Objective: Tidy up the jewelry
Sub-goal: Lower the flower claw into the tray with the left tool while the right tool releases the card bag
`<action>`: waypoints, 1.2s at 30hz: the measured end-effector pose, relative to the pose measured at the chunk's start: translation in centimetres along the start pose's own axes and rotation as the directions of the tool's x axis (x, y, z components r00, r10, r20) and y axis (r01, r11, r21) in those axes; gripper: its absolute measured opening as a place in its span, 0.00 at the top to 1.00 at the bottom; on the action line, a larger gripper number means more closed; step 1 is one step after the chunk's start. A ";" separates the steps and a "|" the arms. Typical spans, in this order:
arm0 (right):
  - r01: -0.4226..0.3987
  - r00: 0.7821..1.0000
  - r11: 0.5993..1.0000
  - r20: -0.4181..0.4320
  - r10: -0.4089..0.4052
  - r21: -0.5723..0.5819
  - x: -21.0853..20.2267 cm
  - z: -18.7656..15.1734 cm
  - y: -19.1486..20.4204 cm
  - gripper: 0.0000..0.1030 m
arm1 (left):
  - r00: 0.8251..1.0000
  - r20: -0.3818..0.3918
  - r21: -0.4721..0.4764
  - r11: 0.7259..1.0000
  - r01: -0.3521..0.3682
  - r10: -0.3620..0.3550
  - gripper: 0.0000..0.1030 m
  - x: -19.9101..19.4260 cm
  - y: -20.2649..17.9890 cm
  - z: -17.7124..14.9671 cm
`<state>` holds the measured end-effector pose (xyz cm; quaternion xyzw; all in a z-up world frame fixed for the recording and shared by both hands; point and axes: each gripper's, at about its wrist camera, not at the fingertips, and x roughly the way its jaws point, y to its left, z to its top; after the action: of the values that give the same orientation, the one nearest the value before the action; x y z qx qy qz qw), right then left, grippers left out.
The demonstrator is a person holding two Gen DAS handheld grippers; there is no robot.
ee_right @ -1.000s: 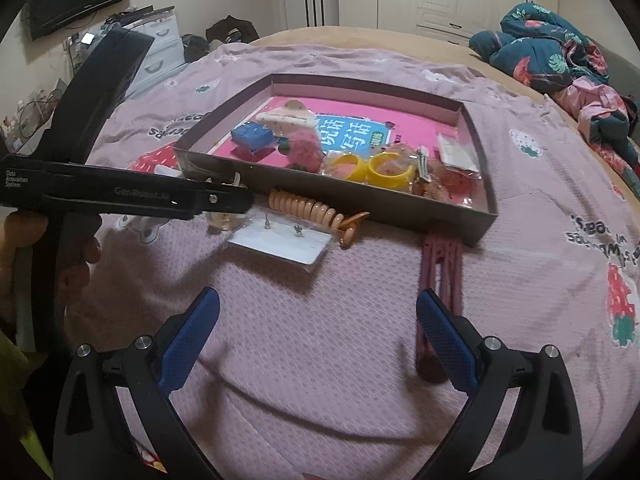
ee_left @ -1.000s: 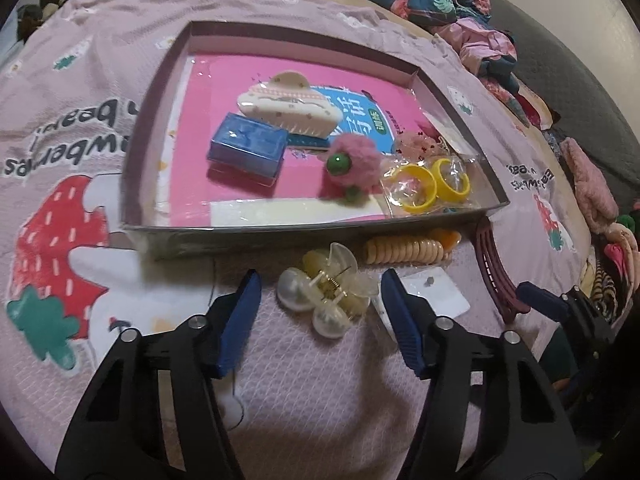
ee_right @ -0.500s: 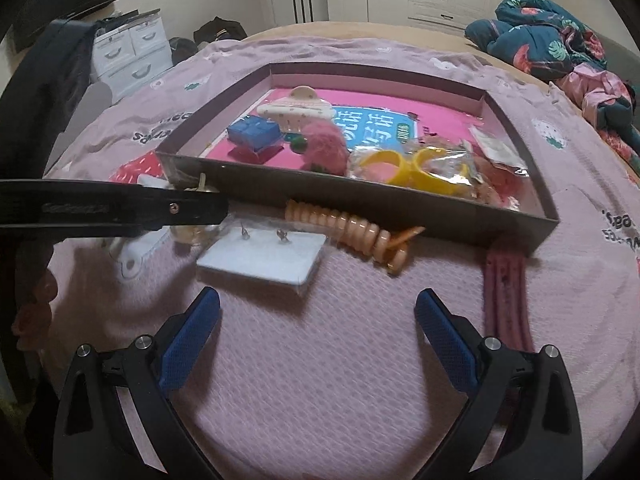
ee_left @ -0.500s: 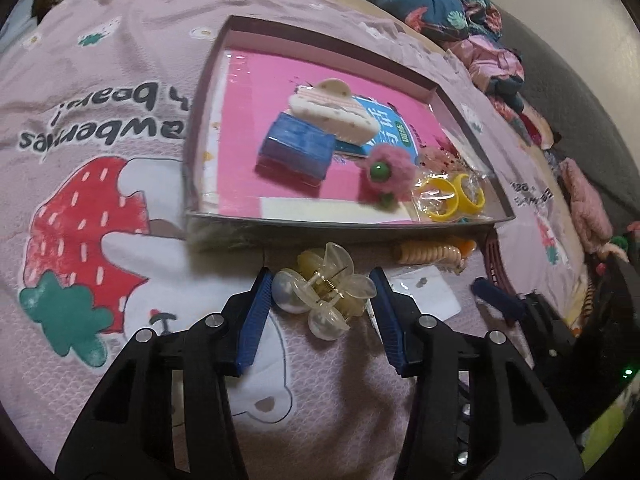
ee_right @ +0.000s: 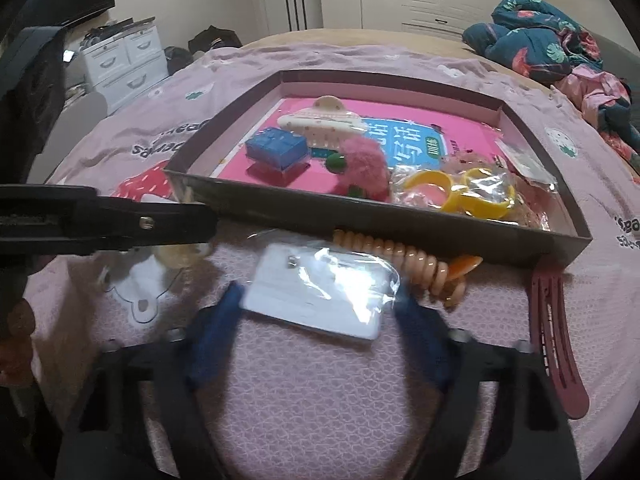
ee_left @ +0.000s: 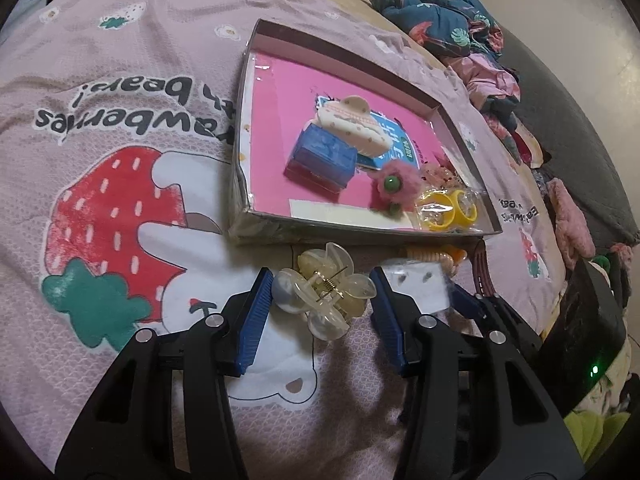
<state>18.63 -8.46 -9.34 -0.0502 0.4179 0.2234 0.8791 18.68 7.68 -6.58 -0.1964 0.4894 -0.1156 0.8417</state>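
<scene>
A translucent cream hair claw (ee_left: 322,292) lies on the bedspread just in front of the shallow box (ee_left: 360,232). My left gripper (ee_left: 320,292) has its blue pads on either side of the claw, touching or nearly touching it. My right gripper (ee_right: 316,320) is open, its blurred fingers around a white earring card in a clear bag (ee_right: 320,292). The box (ee_right: 400,220) holds a cream claw clip (ee_left: 352,128), a blue case (ee_left: 320,158), a pink fuzzy ball (ee_left: 394,186) and yellow rings (ee_left: 446,208).
A peach spiral hair tie (ee_right: 404,258) and a dark pink hair clip (ee_right: 554,332) lie in front of the box. The left gripper's arm (ee_right: 104,220) crosses the right wrist view. Bundled clothes (ee_right: 548,48) sit at the bed's far right.
My left fingers have narrowed around the cream claw. My right gripper has moved forward and narrowed around the earring card, which now lies between its fingers.
</scene>
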 end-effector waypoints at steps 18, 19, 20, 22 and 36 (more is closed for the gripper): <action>-0.032 0.991 0.999 0.127 0.032 -0.001 -10.7 2.6 -5.6 0.37 | 0.994 0.109 0.097 0.995 -0.023 0.013 0.60 -5.4 -3.7 2.2; -0.022 0.990 1.000 0.139 0.022 -0.002 -11.4 2.9 -6.1 0.37 | 0.993 0.120 0.101 0.995 -0.028 0.016 0.60 -5.7 -3.9 2.4; -0.013 0.989 1.000 0.149 0.014 -0.006 -12.0 3.3 -6.6 0.37 | 0.991 0.134 0.106 0.994 -0.036 0.021 0.60 -6.0 -4.2 2.7; 0.005 0.986 1.000 0.165 -0.004 -0.006 -12.9 4.0 -7.5 0.37 | 0.988 0.154 0.114 0.992 -0.046 0.028 0.60 -6.4 -4.8 3.2; 0.082 0.967 0.997 0.242 -0.083 0.015 -15.0 8.9 -13.1 0.37 | 0.966 0.245 0.167 0.978 -0.126 0.083 0.60 -5.6 -9.0 6.7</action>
<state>22.37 -22.97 6.53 -0.0379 0.3054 0.1902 0.9323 21.71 3.23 4.79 -0.1052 0.3828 -0.0907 0.9133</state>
